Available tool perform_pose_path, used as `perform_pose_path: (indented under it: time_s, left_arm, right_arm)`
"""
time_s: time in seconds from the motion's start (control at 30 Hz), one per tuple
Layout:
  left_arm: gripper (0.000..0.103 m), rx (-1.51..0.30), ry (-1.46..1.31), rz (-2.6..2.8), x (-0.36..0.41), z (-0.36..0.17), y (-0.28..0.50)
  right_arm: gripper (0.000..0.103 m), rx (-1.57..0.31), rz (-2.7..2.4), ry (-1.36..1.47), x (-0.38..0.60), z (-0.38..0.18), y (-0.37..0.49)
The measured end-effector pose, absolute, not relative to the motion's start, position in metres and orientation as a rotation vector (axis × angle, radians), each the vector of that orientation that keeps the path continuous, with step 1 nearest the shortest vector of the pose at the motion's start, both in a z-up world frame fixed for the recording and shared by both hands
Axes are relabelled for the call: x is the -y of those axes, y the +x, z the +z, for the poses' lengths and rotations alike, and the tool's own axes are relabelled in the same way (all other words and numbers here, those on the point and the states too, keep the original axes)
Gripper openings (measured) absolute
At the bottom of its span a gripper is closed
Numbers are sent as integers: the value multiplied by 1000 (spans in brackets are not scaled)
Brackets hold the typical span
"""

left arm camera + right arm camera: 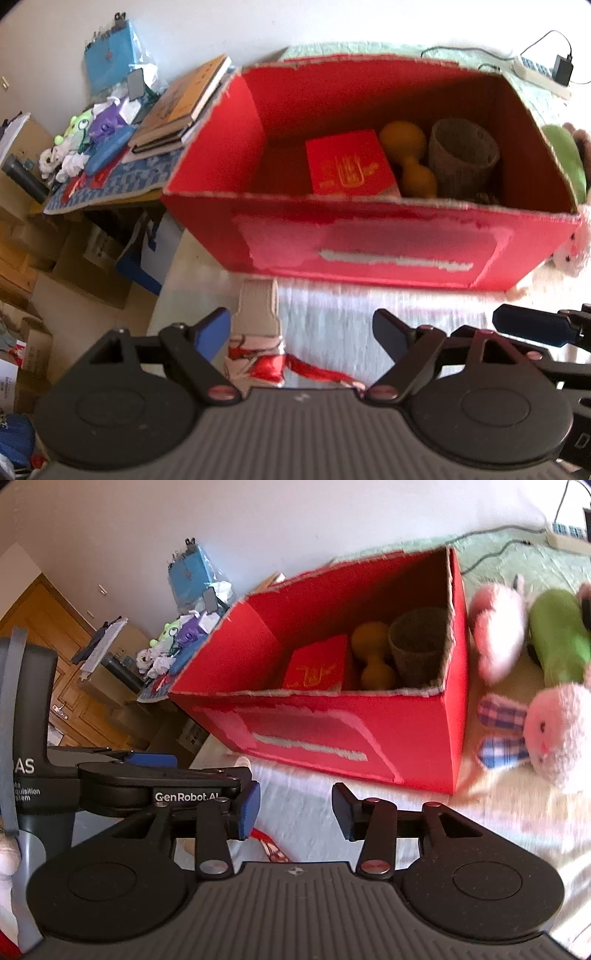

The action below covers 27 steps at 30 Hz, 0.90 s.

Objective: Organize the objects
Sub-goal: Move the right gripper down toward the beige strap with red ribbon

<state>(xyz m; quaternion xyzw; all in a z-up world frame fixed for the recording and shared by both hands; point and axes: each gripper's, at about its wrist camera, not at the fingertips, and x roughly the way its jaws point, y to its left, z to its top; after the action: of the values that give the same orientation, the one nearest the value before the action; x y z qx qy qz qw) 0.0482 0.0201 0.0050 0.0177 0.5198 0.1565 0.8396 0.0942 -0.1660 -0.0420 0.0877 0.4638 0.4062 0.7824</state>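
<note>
1. In the left wrist view, we see our left tongs (301, 332) with the two fingers wide apart. Between them lies a small white and red thing (258, 343) with a red tassel on the white cloth. The fingers do not press on it.

2. Ahead of us sits a big red box (369, 236) with its top open. Inside it we see a small red box (349, 162) with gold marks, a yellow dumbbell toy (410, 158) just beside it, and a woven cup (463, 155) at the right end.

3. To the left, a side surface (110, 188) holds books (184, 107), small soft toys and a blue bag (110, 55).

4. In the right wrist view, our right tongs (295, 808) are also apart, with nothing clamped. A bit of the red and white thing (271, 845) shows low between the fingers.

5. Our left tongs (162, 786) show at the left side here, close to our right ones.

6. The red box (351, 734) stands ahead. Right of it lie a pink bunny toy (554, 731), a green soft toy (557, 635) and another pink toy (498, 631), blurry.
</note>
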Motion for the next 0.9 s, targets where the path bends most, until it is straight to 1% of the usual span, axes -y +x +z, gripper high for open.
perform_pose_path:
  time_s: [0.37, 0.9]
  left_arm:
    - [86, -1191, 44, 346, -15, -19, 33]
    - [87, -1245, 36, 355, -3, -34, 18]
  right_arm:
    - [47, -1133, 866, 220, 174, -65, 88]
    - [46, -1200, 866, 230, 193, -76, 78]
